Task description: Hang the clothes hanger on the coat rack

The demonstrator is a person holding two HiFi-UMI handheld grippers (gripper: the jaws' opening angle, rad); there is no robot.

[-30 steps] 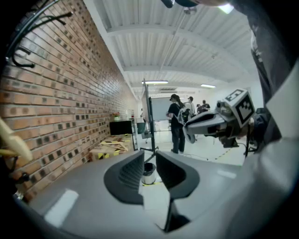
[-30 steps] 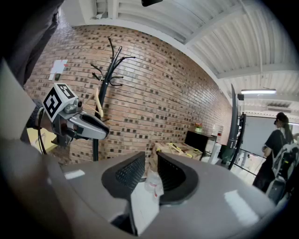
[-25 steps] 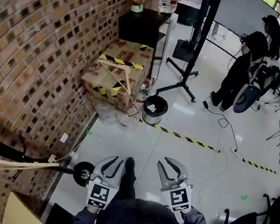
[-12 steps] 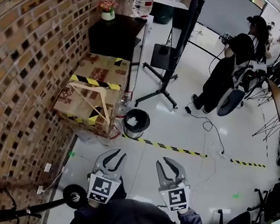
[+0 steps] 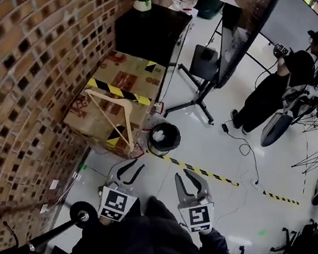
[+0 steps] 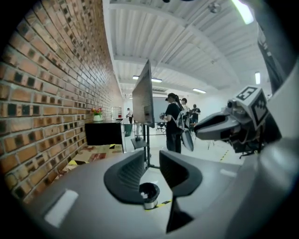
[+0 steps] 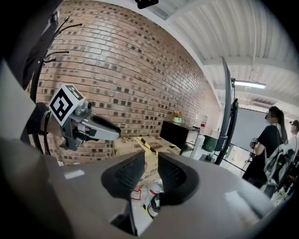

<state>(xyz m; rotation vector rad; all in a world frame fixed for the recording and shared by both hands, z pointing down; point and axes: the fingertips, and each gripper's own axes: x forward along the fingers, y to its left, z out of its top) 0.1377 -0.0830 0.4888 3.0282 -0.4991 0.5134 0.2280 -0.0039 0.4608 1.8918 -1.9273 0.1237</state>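
Box [image 5: 133, 76] with hanger [image 5: 106, 99] nearer now; left tool [image 5: 138, 165] just opened narrowly, right tool [image 5: 182, 174] narrow, both empty.

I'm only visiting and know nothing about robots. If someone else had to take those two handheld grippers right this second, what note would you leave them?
Left gripper: jaws apart, just been opening, nothing between them.
Right gripper: jaws apart, empty.
Wooden hanger: lies on the taped cardboard box by the brick wall, ahead of both grippers, untouched.
Coat rack: at the lower left of the head view, beside the person.
Done: this hanger is not yet picked up.
Left: reach the box, grip the hanger, carry it to the rack and hook it on.
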